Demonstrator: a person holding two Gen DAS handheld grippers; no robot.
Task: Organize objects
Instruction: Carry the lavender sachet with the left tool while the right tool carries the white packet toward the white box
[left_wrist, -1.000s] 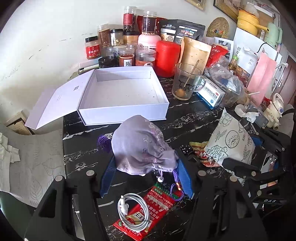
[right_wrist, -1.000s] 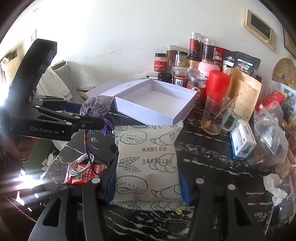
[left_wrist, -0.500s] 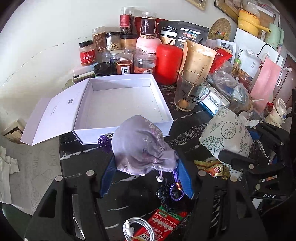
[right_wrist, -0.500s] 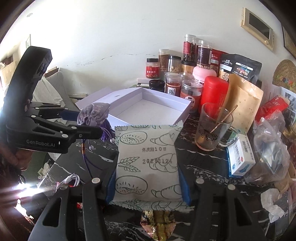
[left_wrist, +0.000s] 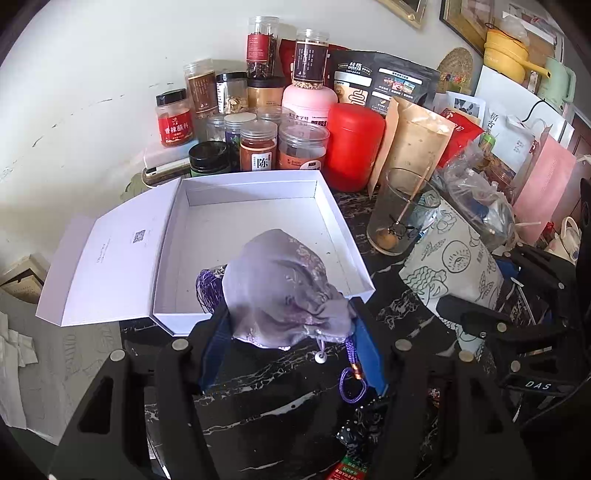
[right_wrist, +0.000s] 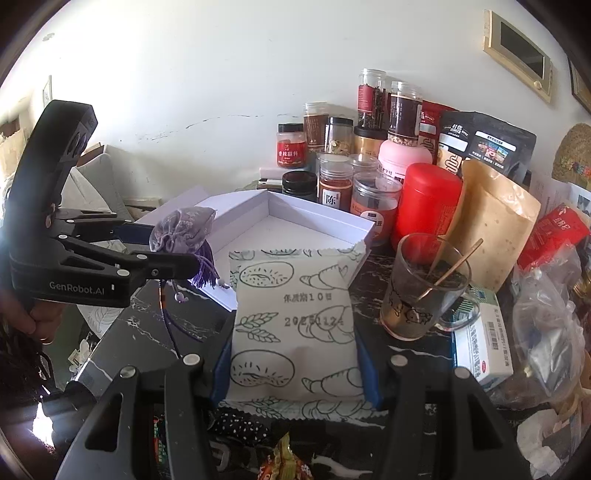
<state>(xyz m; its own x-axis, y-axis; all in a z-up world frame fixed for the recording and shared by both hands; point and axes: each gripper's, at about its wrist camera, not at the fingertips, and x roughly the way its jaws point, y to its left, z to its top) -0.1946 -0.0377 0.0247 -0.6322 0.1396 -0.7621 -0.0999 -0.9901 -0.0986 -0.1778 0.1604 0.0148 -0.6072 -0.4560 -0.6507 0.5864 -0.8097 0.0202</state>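
Observation:
My left gripper is shut on a lilac silk drawstring pouch with a purple tassel, held in the air over the near edge of an open white box. In the right wrist view the left gripper and the pouch are at the box's left corner. My right gripper is shut on a white snack packet printed with bread drawings, held just short of the box's near side. The packet shows to the right in the left wrist view.
Spice jars, a red canister and a kraft bag crowd the wall behind the box. A glass mug with a spoon and a medicine box stand right of it. Small wrapped snacks lie below on the black marble table.
Both grippers have moved forward towards the white box with their loads. The pouch now hangs over the box's near edge; the cable and red packet have dropped out of view.

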